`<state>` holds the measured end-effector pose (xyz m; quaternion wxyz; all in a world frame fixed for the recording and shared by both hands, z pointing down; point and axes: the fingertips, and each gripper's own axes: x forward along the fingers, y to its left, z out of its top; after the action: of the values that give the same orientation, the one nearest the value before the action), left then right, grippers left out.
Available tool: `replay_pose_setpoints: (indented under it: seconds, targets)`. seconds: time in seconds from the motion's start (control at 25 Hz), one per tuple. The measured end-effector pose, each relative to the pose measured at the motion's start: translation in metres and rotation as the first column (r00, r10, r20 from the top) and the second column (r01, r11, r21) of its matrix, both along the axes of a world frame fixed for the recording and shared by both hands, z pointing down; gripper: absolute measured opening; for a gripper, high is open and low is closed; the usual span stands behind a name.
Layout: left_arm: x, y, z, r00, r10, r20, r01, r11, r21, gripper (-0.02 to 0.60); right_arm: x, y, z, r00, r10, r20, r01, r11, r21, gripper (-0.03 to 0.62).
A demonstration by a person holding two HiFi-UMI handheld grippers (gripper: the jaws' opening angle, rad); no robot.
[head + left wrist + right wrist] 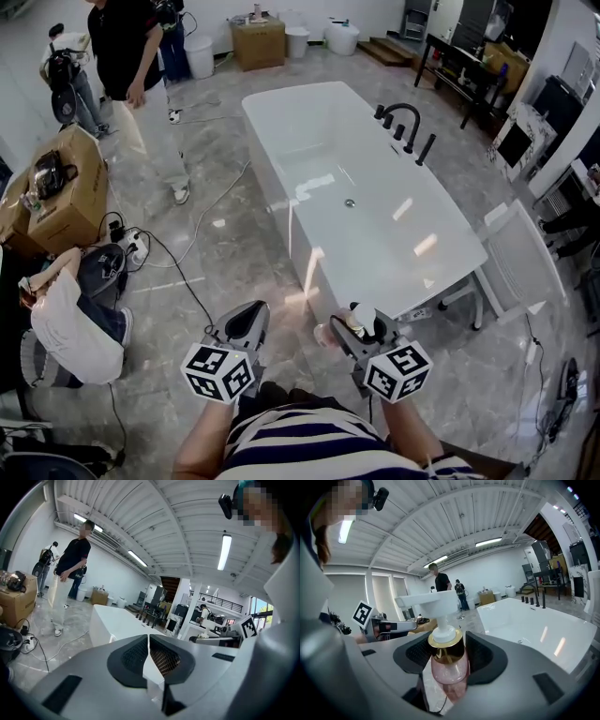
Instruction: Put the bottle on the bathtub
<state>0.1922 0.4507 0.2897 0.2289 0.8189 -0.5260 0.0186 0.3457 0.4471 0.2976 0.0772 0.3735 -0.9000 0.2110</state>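
Observation:
A pink pump bottle (pixel 449 667) with a gold collar and a white pump head sits between the jaws of my right gripper (pixel 449 656), which is shut on it. In the head view that bottle (pixel 354 323) shows at the right gripper (pixel 361 330), held low in front of the person, short of the near end of the white bathtub (pixel 281 202). The tub (pixel 555 641) lies to the right in the right gripper view. My left gripper (pixel 246 323) is shut with nothing in it, its pads meeting in the left gripper view (pixel 149 656), the bathtub (pixel 110 620) ahead.
A black faucet set (pixel 405 127) stands on the tub's far right rim. A white chair (pixel 520 267) is right of the tub. Cardboard boxes (pixel 66 192), cables and a power strip (pixel 136 248) lie on the floor at left, where one person stands (pixel 141 66) and another crouches (pixel 66 319).

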Motion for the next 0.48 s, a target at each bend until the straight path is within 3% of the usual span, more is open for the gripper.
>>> replay_pose_setpoints:
  seconds: [0.48]
  targets:
    - [-0.012,-0.012,0.012,0.997,-0.074,0.007,0.074,0.995,-0.064,0.025,-0.012,-0.026,0.016,0.998,-0.063,0.007,0.063,0.997,-0.041,0.225]
